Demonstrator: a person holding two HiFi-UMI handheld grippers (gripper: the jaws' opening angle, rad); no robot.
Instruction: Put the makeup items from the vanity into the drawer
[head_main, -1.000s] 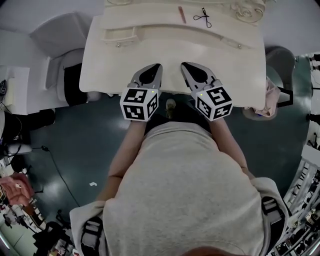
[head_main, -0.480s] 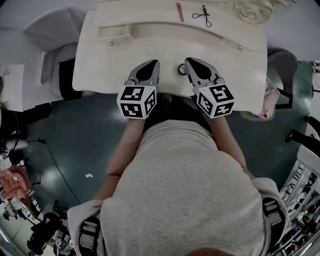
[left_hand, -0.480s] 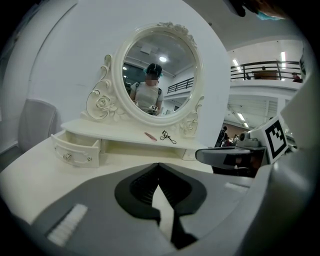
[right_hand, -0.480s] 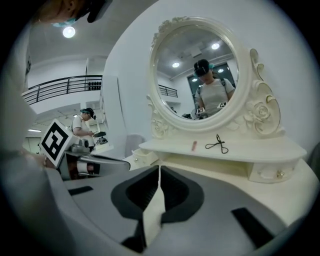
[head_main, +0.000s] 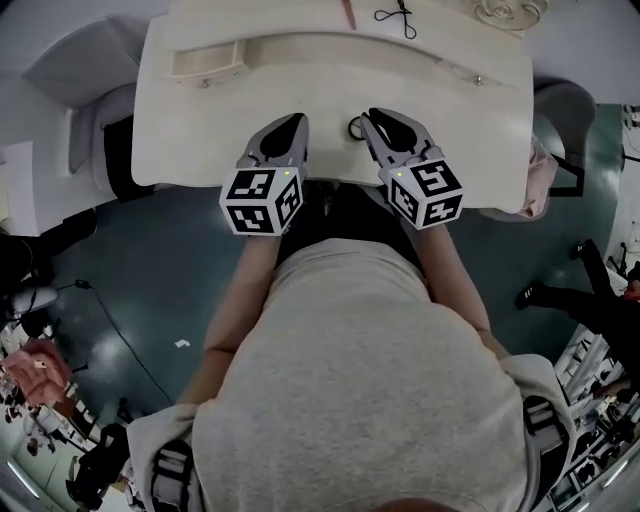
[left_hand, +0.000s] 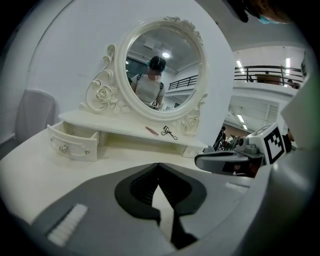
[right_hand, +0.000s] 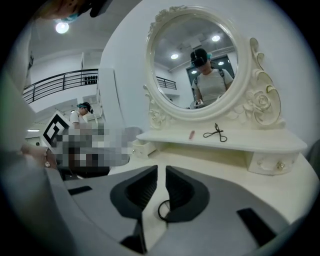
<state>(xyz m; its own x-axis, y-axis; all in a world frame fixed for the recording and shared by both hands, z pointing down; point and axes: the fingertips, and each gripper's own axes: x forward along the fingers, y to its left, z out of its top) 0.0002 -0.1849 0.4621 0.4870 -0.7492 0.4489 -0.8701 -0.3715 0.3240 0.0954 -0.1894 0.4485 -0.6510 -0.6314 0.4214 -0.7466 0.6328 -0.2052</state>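
Note:
A pink makeup stick (head_main: 348, 12) and a black eyelash curler (head_main: 397, 15) lie on the vanity's raised back shelf (right_hand: 260, 141), under the mirror; the right gripper view shows the stick (right_hand: 191, 134) and the curler (right_hand: 216, 133) too. The small left drawer (head_main: 205, 62) stands pulled open. Both grippers hover over the near edge of the tabletop (head_main: 470, 140). My left gripper (head_main: 292, 122) is shut and empty. My right gripper (head_main: 368, 116) is shut with nothing between its tips. A small black ring (head_main: 356, 128) lies on the table just beside and under it.
An oval mirror (left_hand: 165, 72) in an ornate white frame rises behind the shelf. A second drawer (right_hand: 272, 162) on the right is closed. A grey chair (head_main: 80, 60) stands left of the vanity, and a pink cloth (head_main: 540, 175) hangs at its right end.
Both grippers have moved a little forward over the tabletop and slightly left. The black ring has come into sight beside the right gripper. Both stay shut.

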